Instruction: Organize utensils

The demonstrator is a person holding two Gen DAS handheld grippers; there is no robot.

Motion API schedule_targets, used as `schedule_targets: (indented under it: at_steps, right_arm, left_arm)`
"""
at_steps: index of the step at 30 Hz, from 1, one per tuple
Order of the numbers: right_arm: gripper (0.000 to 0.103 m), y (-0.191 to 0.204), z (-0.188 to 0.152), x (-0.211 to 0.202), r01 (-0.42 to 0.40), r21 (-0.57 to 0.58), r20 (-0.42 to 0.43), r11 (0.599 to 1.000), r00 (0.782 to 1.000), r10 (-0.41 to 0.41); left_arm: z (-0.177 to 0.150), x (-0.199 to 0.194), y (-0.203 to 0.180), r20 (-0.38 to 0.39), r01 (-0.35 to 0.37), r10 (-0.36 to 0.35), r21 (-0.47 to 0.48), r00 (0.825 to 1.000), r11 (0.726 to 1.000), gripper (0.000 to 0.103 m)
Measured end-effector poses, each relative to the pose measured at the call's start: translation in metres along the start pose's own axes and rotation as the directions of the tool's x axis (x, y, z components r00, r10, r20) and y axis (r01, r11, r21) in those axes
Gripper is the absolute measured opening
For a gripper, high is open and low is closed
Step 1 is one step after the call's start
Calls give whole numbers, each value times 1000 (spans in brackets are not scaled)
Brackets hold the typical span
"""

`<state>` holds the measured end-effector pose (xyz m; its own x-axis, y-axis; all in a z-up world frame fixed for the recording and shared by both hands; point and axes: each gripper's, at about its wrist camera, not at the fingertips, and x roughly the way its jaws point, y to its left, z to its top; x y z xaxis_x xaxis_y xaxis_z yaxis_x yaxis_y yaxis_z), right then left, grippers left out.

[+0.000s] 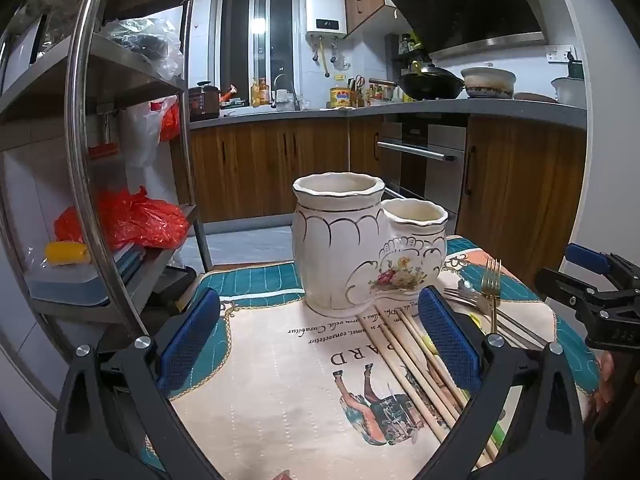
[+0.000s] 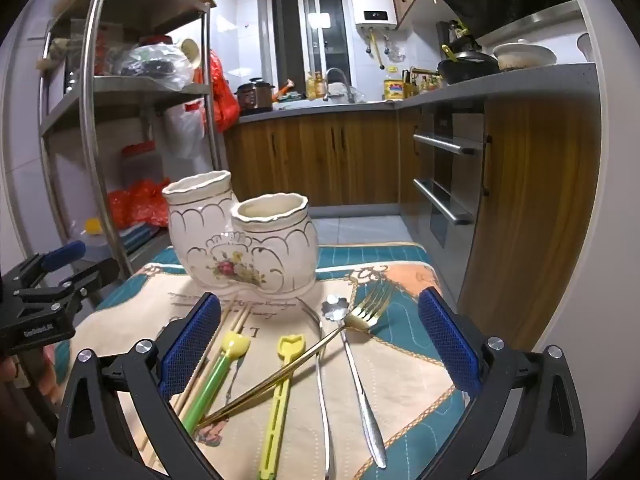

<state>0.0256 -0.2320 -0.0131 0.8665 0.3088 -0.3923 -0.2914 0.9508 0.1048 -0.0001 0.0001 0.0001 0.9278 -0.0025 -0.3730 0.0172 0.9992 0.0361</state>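
A white ceramic two-cup utensil holder (image 1: 360, 248) (image 2: 244, 248) with gold trim and a flower print stands on the printed table mat (image 1: 280, 380) (image 2: 400, 368). Wooden chopsticks (image 1: 416, 364) (image 2: 234, 320) lie in front of it. A gold fork (image 2: 304, 356) (image 1: 493, 284) lies across a silver spoon (image 2: 356, 368), beside a yellow plastic utensil (image 2: 280, 396) and a green-handled one (image 2: 212, 380). My left gripper (image 1: 320, 344) is open above the mat, with nothing between its pads. My right gripper (image 2: 320, 344) is open above the cutlery, empty too.
A metal shelf rack (image 1: 92, 160) (image 2: 96, 120) with bags stands close on the left. Wooden kitchen cabinets (image 1: 260, 160) and an oven (image 2: 448, 184) lie beyond the table's far edge. The other gripper (image 1: 592, 292) (image 2: 44, 292) shows at each view's side.
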Motion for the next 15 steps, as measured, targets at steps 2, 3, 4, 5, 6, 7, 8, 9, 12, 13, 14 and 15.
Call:
schedule_targets:
  at_steps: [2, 3, 4, 5, 6, 7, 8, 9, 12, 13, 14, 15]
  right_arm:
    - [98, 0, 1, 0, 0, 8, -2, 1000, 1000, 0]
    - [98, 0, 1, -1, 0, 5, -1, 1000, 1000, 0]
    - [98, 0, 1, -1, 1, 3, 1, 1000, 1000, -1]
    - [98, 0, 2, -1, 5, 2, 2, 1000, 1000, -5]
    - [98, -1, 2, -2, 7, 1, 2, 1000, 1000, -7]
    - [98, 0, 0, 1, 7, 4, -1, 1000, 1000, -7]
    - [98, 0, -1, 2, 7, 4, -4, 1000, 1000, -7]
    - [98, 0, -1, 2, 8, 4, -4, 1000, 1000, -8]
    - [98, -2, -1, 4, 15, -7, -5, 1000, 1000, -15]
    - [98, -1, 0, 3, 14, -7, -8, 1000, 1000, -14]
    - [98, -2, 0, 4, 15, -5, -9, 1000, 1000, -15]
    - [98, -4, -1, 5, 14, -3, -10, 1000, 1000, -14]
  left_arm:
    - [0, 0, 0, 0, 1, -1, 0, 1000, 1000, 98]
    - [0, 0, 0, -2, 1, -1, 1, 1000, 1000, 98]
    - [0, 0, 0, -4, 1, -1, 0, 1000, 1000, 98]
    - [1, 0, 1, -6, 2, -2, -2, 1000, 1000, 98]
    - [1, 0, 2, -8, 4, -4, -4, 1000, 1000, 98]
    - [1, 0, 3, -9, 5, -5, -6, 1000, 1000, 98]
    - [1, 0, 3, -8, 4, -4, -5, 1000, 1000, 98]
    - [1, 2, 2, -6, 0, 0, -2, 1000, 1000, 98]
    - [2, 4, 4, -9, -1, 1, -11, 1000, 1000, 98]
    - [2, 4, 4, -10, 0, 0, -13, 1000, 1000, 98]
    - [3, 5, 5, -12, 0, 0, -14, 1000, 1000, 98]
    - [3, 5, 5, -14, 0, -1, -14, 1000, 1000, 98]
